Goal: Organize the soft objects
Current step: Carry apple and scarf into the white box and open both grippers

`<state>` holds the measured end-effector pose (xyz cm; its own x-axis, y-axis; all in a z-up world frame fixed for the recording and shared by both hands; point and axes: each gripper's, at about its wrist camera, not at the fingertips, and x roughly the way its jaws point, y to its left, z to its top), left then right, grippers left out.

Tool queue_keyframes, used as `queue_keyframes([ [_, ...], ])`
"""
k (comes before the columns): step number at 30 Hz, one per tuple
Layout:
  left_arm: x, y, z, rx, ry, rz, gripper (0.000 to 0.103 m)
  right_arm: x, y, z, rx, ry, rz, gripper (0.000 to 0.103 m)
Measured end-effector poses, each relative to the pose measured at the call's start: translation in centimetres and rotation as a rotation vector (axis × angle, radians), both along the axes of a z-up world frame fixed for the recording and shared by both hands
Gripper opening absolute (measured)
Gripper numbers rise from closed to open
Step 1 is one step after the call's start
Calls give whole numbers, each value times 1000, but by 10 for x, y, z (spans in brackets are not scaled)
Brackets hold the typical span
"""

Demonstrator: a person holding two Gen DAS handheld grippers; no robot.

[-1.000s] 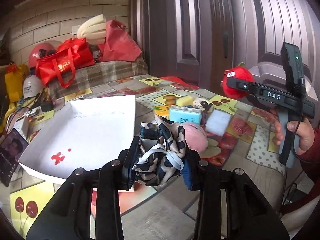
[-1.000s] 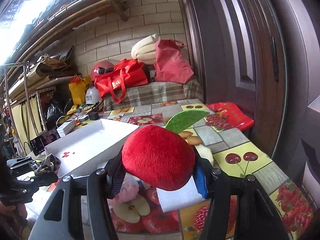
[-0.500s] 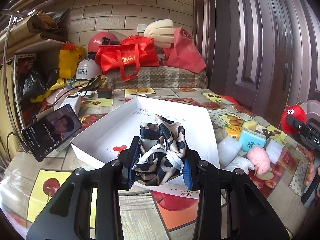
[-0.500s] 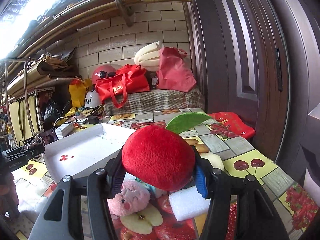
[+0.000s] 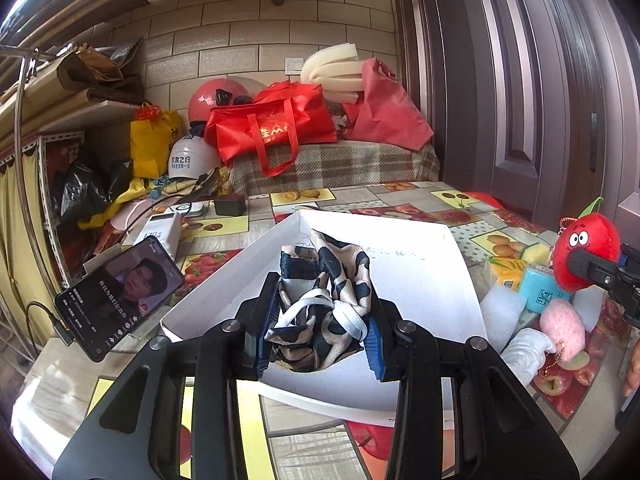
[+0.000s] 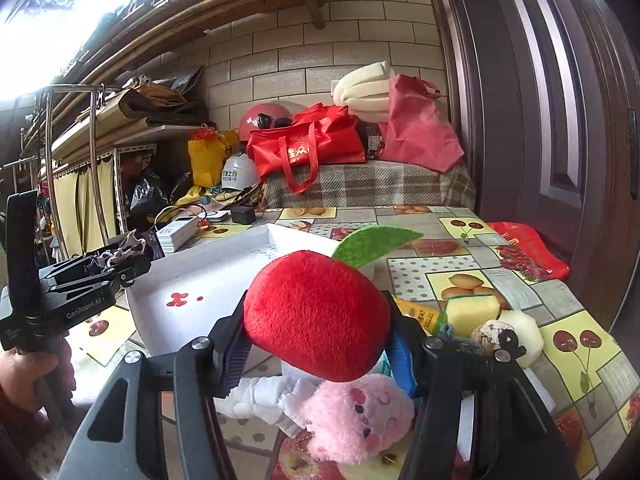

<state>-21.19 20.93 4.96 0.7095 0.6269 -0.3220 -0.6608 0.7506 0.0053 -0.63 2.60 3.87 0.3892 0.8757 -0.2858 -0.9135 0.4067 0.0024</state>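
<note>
Over the near edge of the white tray (image 5: pixel 424 256), the left gripper (image 5: pixel 318 330) is clamped on a bunched patterned scarf (image 5: pixel 324 288), its jaws pressing the cloth from both sides. To the right of the tray, the right gripper (image 6: pixel 320 344) holds a red plush apple (image 6: pixel 316 312) with a green leaf, squeezed between its pads above the loose pile. The step in hand is judged to be delivery: both soft items are carried toward the tray and neither is yet set down. The next move calls for bringing the scarf further over the tray floor, lowering it and parting the jaws; the apple must then cross the tray's right wall without snagging the pink plush toy (image 6: pixel 356 416) or the white glove (image 6: pixel 264 396) lying just below it. Whether the scarf already touches the tray floor cannot be told, as the gripper body hides its underside. Against the frame of a second ago, the left wrist view has swung from the door side to face the tray squarely, and the right gripper has drawn nearer the tray; both grips are unchanged. The yellow sponge (image 6: pixel 472 312) remains on the table.
</note>
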Motion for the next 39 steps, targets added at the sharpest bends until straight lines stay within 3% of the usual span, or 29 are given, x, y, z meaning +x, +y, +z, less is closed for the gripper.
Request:
queue_keyframes([
  [17,36,69,0,-35,15,97,38,-15,97,-8,-40,3,54,59],
  [25,51,84,-2,-61,38,117,38,-2,133,-10,-90,56,19,59],
  [31,54,89,-2,-76,47,125,38,-8,147,-12,-142,36,18,62],
  [34,52,88,-2,-71,39,131,47,-10,152,-14,-171,29,25,70],
  [36,49,87,-2,-61,31,151,73,-10,151,-14,-171,24,10,90],
  [39,41,89,0,-60,-4,183,97,-8,147,-12,-148,31,-7,103],
])
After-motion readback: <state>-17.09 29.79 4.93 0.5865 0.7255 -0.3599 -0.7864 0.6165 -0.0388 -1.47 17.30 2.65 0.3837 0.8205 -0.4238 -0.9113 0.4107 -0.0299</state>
